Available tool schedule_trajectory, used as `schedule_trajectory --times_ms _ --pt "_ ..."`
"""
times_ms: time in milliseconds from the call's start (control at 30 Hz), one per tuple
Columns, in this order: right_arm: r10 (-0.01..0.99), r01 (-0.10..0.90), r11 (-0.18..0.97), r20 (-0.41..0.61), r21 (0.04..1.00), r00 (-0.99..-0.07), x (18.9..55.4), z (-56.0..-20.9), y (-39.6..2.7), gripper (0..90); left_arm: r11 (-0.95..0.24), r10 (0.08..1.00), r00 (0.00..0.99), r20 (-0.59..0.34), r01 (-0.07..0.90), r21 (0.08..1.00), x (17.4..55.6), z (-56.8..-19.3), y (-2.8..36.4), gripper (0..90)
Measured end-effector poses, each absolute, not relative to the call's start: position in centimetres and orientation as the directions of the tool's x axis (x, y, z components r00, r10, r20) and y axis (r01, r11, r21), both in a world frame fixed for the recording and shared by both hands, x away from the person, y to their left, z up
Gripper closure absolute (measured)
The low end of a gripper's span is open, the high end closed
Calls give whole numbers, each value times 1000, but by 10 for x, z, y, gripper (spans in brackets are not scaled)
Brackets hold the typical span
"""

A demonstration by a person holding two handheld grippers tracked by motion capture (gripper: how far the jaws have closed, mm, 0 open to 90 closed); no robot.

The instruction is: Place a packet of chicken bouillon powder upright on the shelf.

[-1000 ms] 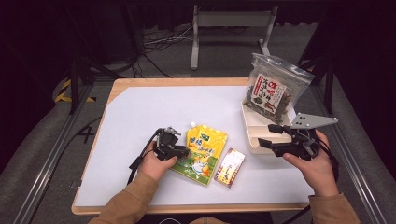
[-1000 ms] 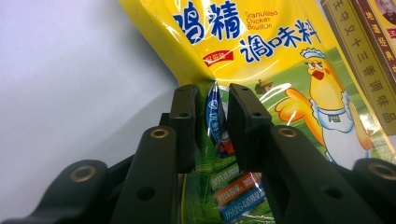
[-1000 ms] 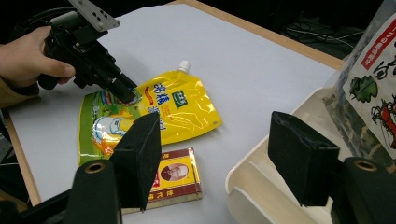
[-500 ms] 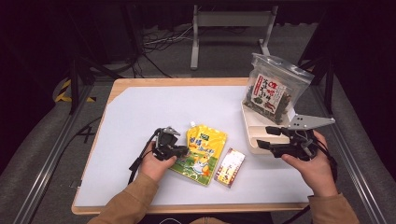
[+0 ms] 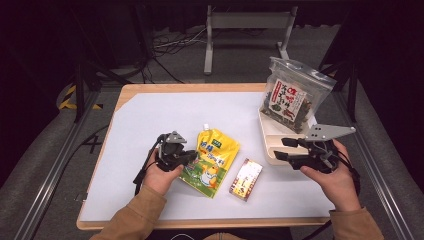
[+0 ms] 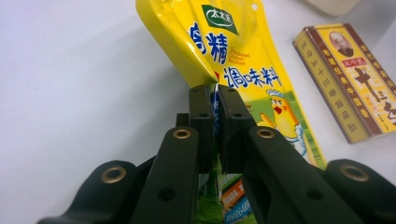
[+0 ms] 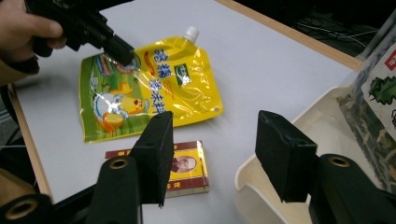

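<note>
A yellow spouted pouch (image 5: pixel 212 159) lies on the white table (image 5: pixel 150 120). My left gripper (image 5: pixel 190 158) is shut on its left edge, and the left gripper view shows the pouch (image 6: pixel 243 65) pinched between the jaws of my left gripper (image 6: pixel 215 93). Just right of the pouch lies a small yellow-and-brown box (image 5: pixel 246 179) (image 7: pixel 187 170) (image 6: pixel 350 79). My right gripper (image 5: pixel 281 149) (image 7: pixel 215 140) stands open over the near end of a cream tray (image 5: pixel 267 142), with nothing between its jaws. The pouch (image 7: pixel 154 88) and the left gripper (image 7: pixel 123 51) also appear in the right gripper view.
A clear zip bag of dark dried goods with a red-and-white label (image 5: pixel 290 97) stands in the far end of the tray (image 7: pixel 280 205). The table's wooden edge (image 5: pixel 200 222) runs along the front. Metal frame legs (image 5: pixel 245 25) and cables lie beyond the table.
My right gripper has shifted slightly toward the tray. The left gripper stays shut on the pouch with little movement.
</note>
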State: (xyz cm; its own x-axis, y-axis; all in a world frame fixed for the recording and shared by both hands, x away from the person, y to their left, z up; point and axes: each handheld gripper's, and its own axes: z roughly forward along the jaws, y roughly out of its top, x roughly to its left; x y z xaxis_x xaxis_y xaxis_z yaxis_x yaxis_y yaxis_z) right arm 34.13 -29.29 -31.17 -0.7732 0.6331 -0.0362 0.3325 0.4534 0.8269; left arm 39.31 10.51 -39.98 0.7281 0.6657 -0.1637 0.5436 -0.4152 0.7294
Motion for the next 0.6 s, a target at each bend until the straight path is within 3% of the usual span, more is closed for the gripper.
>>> schedule_trajectory --times_ms 300,600 --pt "598 315 492 -52 812 -800 342 -311 -286 535 -406 643 758 -111 460 789 380 -379 109 860" --pt "586 334 444 13 831 -810 346 -310 -283 552 -374 633 769 -88 403 835 368 -360 114 859"
